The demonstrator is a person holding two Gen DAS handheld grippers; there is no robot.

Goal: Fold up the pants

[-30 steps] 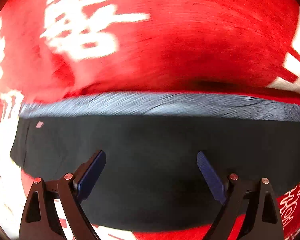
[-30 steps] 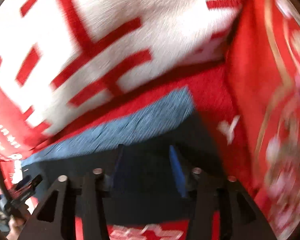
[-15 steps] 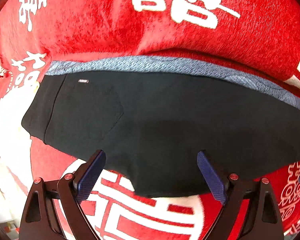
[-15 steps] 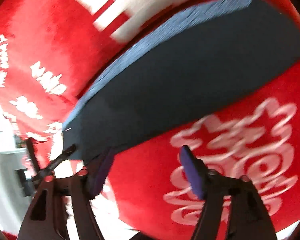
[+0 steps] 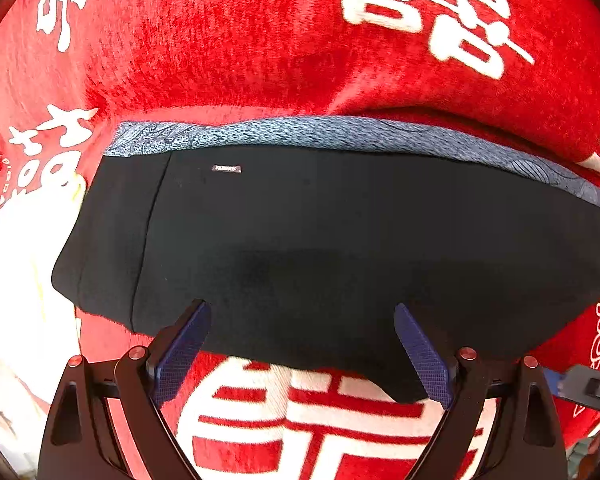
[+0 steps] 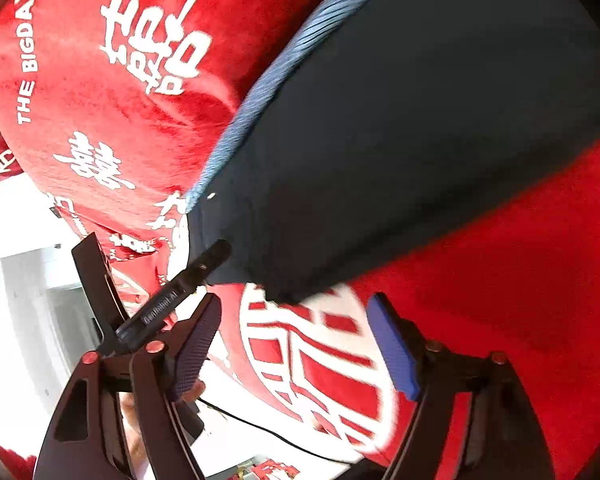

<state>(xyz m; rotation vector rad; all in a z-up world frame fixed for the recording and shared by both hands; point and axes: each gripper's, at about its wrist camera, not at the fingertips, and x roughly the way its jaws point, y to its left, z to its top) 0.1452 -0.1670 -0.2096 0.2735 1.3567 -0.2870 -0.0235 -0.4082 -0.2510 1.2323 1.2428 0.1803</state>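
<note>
The black pants (image 5: 319, 248) lie folded flat on a red blanket, with a blue-grey patterned band (image 5: 300, 134) along their far edge and a small label near the left. My left gripper (image 5: 301, 354) is open and empty, its blue pads at the pants' near edge. In the right wrist view the pants (image 6: 399, 128) run diagonally up to the right. My right gripper (image 6: 296, 346) is open and empty, just below their near corner. The left gripper's finger (image 6: 180, 286) shows at that corner.
The red plush blanket (image 5: 260, 40) with white characters covers the whole surface under the pants. Its edge and a white floor (image 6: 16, 280) lie at the left of the right wrist view. A thin black cable (image 6: 260, 428) runs across the floor there.
Both grippers have pulled back from the pants, so more of the folded pants and blanket is in view. The right gripper has opened wider and swung to the near corner.
</note>
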